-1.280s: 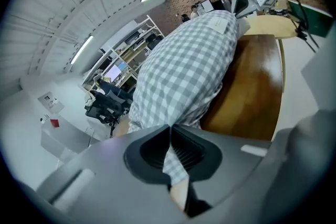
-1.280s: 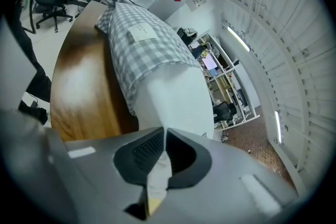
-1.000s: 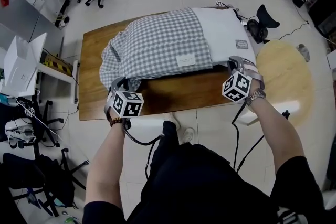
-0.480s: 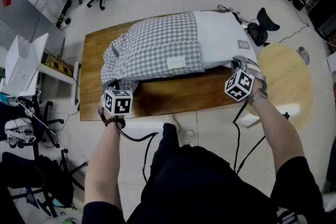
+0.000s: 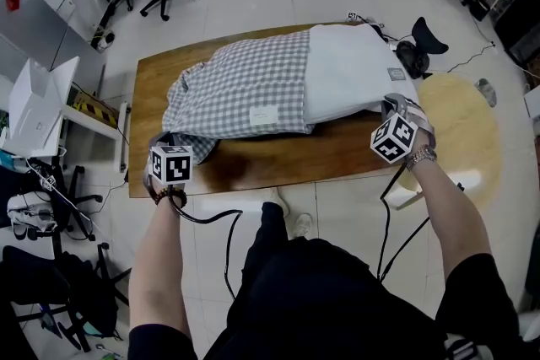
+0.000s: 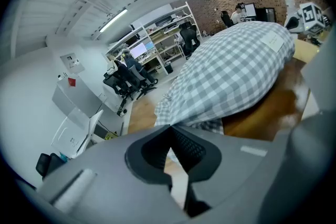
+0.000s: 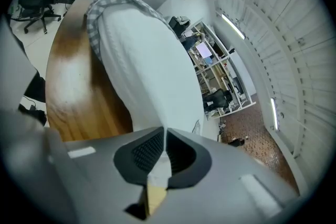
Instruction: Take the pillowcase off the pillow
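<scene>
As both pairs of jaws point out over its near edge, the wooden table lies below and beyond them, with bare board showing between the two grippers. A white pillow rests on it lengthwise, stretching from just ahead of the right jaws across towards the left ones. Its end by the right jaws is uncovered. A grey-and-white checked pillowcase covers the rest and bunches loosely at the end nearest the left jaws.

On that side, the left gripper has its jaws closed together on the lower hem of the pillowcase, and the checked cloth rises straight from their tips. At the other end, the right gripper has its jaws pressed tight on the bare near corner of the pillow, with white fabric pinched between the ribbed pads and running away ahead of them.

A small pale label sits on the pillowcase's near side, between the two grippers. A smaller grey tag lies on the pillow just beyond the right jaws.
</scene>
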The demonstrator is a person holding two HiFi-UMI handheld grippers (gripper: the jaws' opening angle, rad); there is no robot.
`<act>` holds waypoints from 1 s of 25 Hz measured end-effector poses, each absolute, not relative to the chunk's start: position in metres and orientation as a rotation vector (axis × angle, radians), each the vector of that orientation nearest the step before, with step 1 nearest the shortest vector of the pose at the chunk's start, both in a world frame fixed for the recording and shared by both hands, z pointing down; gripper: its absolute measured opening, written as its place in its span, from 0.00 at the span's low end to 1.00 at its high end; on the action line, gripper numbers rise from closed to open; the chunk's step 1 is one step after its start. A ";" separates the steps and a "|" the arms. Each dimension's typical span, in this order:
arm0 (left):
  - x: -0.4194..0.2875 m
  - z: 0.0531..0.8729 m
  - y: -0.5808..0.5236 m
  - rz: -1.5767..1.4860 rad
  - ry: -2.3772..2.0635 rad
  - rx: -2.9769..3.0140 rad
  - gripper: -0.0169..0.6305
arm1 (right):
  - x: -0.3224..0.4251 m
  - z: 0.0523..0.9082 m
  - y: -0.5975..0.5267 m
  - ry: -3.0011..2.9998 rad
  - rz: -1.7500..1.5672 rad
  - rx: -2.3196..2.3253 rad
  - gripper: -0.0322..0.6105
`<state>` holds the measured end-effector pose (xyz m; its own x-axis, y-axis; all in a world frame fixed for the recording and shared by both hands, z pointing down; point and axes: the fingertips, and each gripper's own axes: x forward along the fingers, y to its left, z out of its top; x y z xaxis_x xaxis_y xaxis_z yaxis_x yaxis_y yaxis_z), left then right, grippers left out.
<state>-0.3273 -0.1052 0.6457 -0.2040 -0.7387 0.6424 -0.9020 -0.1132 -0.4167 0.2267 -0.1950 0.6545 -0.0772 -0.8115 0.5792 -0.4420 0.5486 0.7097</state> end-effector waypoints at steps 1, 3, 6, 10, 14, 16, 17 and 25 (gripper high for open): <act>-0.331 0.645 -0.105 1.211 -1.949 1.836 0.04 | 0.228 0.655 -0.194 -1.710 -0.421 1.058 0.07; -0.335 0.645 -0.104 1.209 -1.951 1.829 0.04 | 0.229 0.658 -0.190 -1.719 -0.400 1.060 0.07; -0.334 0.649 -0.101 1.246 -1.951 1.833 0.04 | 0.221 0.662 -0.182 -1.767 -0.365 1.043 0.07; -0.320 0.651 -0.102 1.262 -1.952 1.861 0.04 | 0.206 0.654 -0.173 -1.847 -0.394 1.006 0.13; -0.311 0.640 -0.101 1.122 -1.942 1.877 0.13 | 0.201 0.644 -0.159 -1.931 -0.378 0.942 0.26; -0.308 0.631 -0.106 1.107 -1.957 1.886 0.17 | 0.200 0.636 -0.155 -1.967 -0.374 0.912 0.27; -0.307 0.626 -0.108 1.111 -1.974 1.895 0.18 | 0.199 0.632 -0.153 -1.985 -0.374 0.900 0.28; -0.308 0.592 -0.108 1.083 -2.110 1.956 0.32 | 0.190 0.576 -0.145 -2.087 -0.432 0.953 0.28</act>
